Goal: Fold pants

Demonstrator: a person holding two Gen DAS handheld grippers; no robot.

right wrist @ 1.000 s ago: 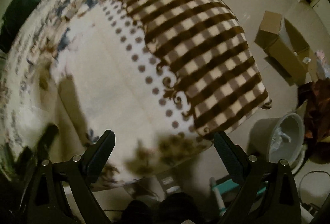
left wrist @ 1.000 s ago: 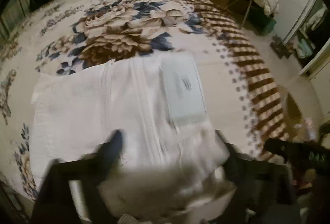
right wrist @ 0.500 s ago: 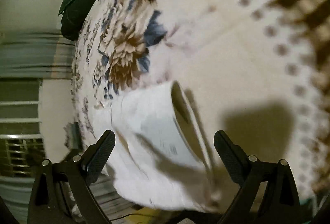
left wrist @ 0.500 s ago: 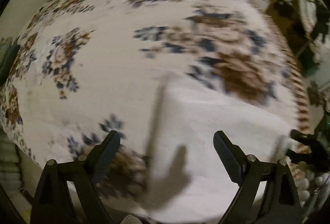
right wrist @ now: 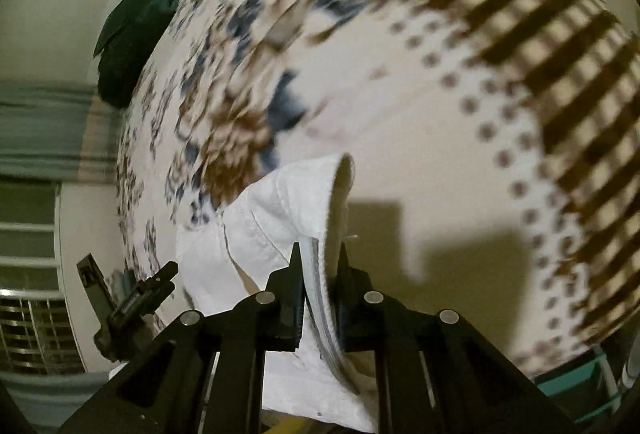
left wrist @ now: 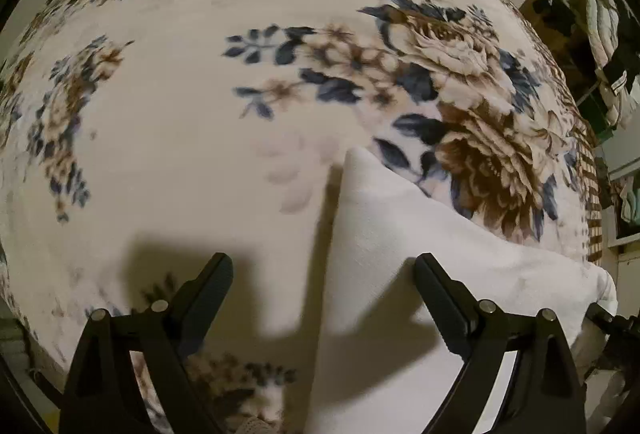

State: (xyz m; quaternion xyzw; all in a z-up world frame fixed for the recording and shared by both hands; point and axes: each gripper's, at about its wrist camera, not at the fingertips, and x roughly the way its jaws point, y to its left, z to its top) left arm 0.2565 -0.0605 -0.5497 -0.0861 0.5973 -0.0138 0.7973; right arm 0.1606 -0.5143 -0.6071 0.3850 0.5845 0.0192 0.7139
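**Right wrist view: white pants clamped at the hem edge**

Right gripper [right wrist: 318, 276] — jaws just drawn together, pinching the layered edge of the white pants [right wrist: 280, 210]. Pants lying folded on the floral blanket [left wrist: 180, 138], near its front edge. Left gripper [left wrist: 322, 286] — jaws spread wide, nothing held, poised over the pants' left border.

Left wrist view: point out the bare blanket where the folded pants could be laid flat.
Free: the plain cream patch of blanket, bordered by the small flower spray at left and the white pants at right. Crowded: the pants' own side, where the right gripper clamps their edge.
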